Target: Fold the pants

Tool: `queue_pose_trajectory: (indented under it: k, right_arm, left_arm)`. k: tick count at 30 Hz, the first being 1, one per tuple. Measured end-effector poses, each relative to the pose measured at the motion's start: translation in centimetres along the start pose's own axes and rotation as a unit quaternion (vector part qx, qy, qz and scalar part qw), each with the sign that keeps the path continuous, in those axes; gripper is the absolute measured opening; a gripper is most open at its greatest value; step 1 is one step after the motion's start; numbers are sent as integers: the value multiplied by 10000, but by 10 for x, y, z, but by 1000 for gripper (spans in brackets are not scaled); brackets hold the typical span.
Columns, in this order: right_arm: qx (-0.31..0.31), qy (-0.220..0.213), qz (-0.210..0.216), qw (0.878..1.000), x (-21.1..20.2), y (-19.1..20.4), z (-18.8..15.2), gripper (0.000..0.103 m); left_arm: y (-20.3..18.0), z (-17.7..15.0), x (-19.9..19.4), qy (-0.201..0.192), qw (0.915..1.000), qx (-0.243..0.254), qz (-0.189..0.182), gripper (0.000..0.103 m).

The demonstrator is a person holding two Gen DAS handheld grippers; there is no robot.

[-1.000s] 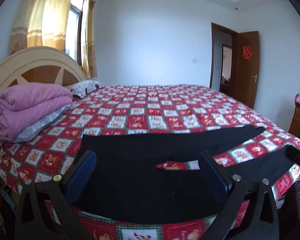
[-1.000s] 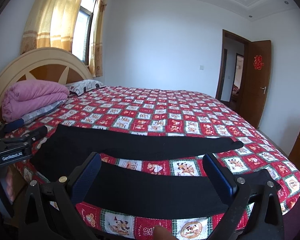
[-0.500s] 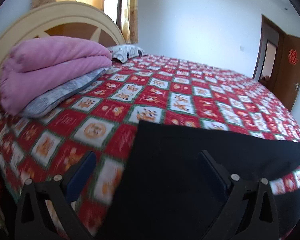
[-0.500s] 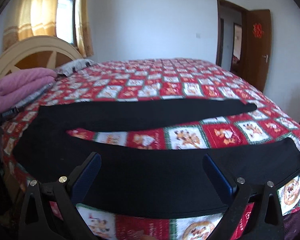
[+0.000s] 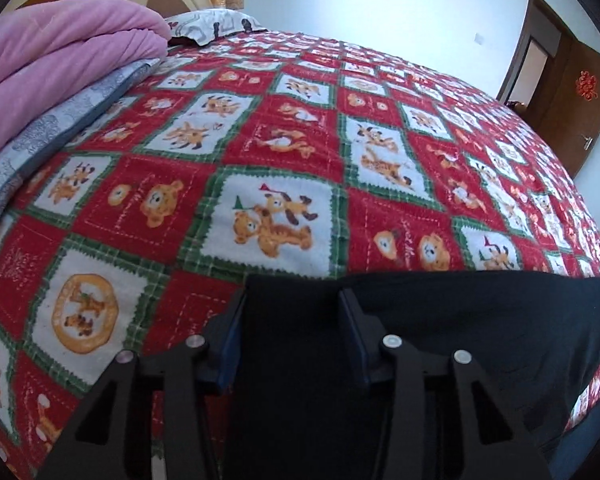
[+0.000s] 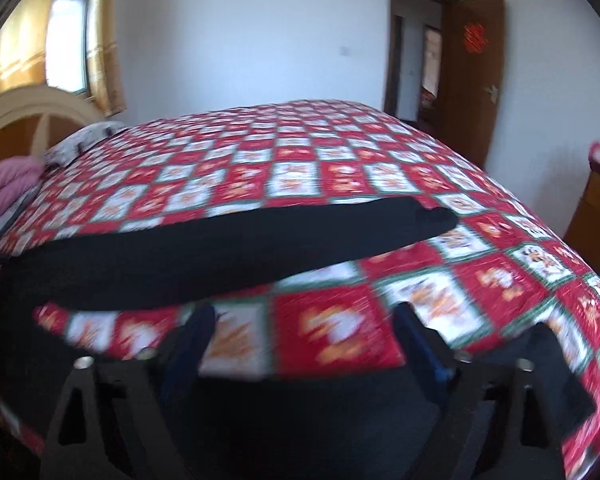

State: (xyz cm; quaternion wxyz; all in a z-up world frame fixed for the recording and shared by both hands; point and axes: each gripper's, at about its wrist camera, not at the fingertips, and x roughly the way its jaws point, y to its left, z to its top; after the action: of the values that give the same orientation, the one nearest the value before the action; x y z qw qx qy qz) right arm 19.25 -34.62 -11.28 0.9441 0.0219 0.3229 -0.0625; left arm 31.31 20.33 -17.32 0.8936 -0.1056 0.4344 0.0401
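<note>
Left wrist view: one pair of black fabric pants [image 5: 440, 320] flat along the near edge of one red-and-white patchwork cartoon bedspread [image 5: 280, 140], right end cut off by the frame. Left gripper [image 5: 292, 328] narrowed, both blue-padded fingers [image 5: 230, 344] pressing a corner of the cloth between them — clenched on it. One folded pink blanket [image 5: 52, 60] and one grey patterned pillow [image 5: 216, 24] at upper left.

Right wrist view: blurred throughout. Two trouser legs countable — the far one lying across the bedspread [image 6: 340, 184], the near one at the bed's edge. Right gripper [image 6: 304, 340] spread wide, released, low over the near leg; contact hard to make out. One brown wooden door [image 6: 476, 72] ajar.
</note>
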Motion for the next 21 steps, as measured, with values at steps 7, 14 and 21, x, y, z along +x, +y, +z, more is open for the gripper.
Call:
queue_pose_trajectory:
  k: [7, 14, 21]
  right_arm:
    - [943, 442, -221, 9943, 71, -111, 75, 49]
    - [1093, 867, -417, 9893, 155, -158, 129, 48]
    - [1025, 1310, -408, 9852, 236, -166, 138, 48]
  left_arm:
    - [-3, 2, 3, 99, 9997, 203, -11, 40]
    - [-7, 2, 8, -77, 9997, 236, 70, 40]
    - [-9, 2, 10, -166, 9993, 293, 171, 41]
